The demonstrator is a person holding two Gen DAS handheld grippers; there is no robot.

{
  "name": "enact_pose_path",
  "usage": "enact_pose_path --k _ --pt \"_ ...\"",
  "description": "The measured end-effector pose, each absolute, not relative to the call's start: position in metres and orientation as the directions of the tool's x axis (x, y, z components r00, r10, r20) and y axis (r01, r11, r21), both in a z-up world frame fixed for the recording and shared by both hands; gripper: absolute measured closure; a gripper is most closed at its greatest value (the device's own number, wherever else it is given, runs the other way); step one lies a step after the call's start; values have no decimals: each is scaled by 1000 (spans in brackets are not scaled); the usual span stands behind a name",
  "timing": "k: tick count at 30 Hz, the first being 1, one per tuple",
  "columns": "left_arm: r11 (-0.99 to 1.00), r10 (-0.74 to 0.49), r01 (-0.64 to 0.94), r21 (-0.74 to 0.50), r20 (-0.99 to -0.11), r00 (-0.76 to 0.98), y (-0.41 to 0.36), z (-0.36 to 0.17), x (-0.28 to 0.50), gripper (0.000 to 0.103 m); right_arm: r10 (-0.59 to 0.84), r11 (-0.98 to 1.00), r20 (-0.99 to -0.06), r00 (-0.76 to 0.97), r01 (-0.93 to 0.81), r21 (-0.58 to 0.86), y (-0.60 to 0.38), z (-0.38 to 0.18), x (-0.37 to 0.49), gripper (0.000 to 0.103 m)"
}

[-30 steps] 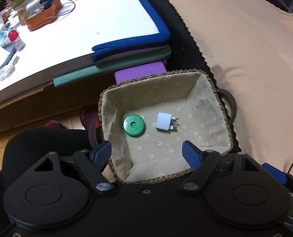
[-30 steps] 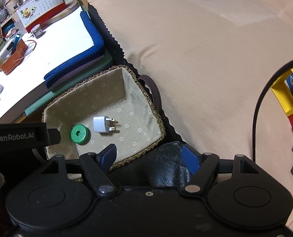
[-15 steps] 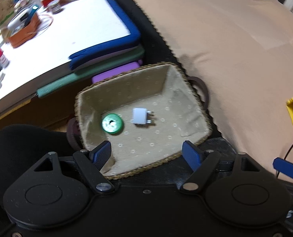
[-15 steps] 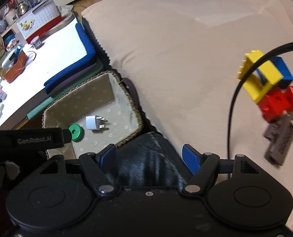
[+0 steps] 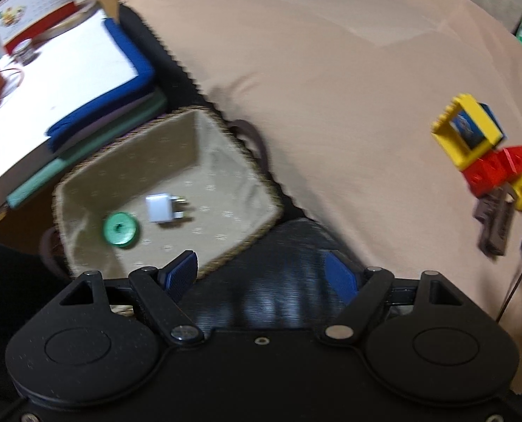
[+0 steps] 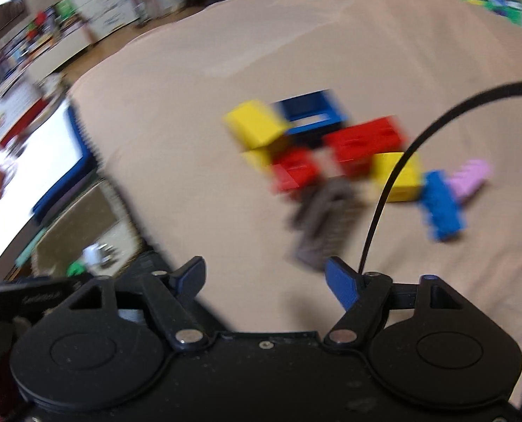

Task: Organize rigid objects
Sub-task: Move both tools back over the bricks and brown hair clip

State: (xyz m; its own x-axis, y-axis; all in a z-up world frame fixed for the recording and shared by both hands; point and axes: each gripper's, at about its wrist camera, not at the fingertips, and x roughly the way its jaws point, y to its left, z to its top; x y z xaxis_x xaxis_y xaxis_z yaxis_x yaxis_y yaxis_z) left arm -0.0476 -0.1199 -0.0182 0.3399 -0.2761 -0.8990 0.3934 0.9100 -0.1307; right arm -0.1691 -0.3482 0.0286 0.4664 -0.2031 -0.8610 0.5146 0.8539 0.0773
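Now the right gripper hangs empty, jaws opening, with the brown comb just ahead on the bed, long axis pointing away; left gripper spread, empty, nearer the basket.

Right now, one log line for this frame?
left gripper: open, empty | right gripper: jaws opening, empty | basket: green disc, white plug | toy blocks: on beige cloth
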Motion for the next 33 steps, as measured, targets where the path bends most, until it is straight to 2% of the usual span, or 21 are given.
enact_pose_path --k 4,12,15,20,27,33 --pt "890 -305 430 -153 -900 310 -139 -25 -56 27 -307 778 -848 433 627 39 -395 29 -196 18" --pt "836 -336 531 -140 -895 294 -182 -31 -78 27 -359 619 -859 364 782 73 -470 6 -237 18" --pt "813 -352 567 -132 -887 299 -199 -27 -84 27 -369 590 -856 362 803 85 -483 2 -245 18" --pt "763 -417 619 -187 -874 250 -234 -18 -92 26 -361 570 -853 378 813 119 -495 -4 -255 18" --pt "689 -441 707 -163 -868 229 -284 -13 -115 23 -353 565 -848 396 812 144 -502 -9 -258 18" --pt "703 -385 701 -120 -893 233 -311 -24 -113 23 -345 567 -848 402 809 152 -502 -10 -257 18"
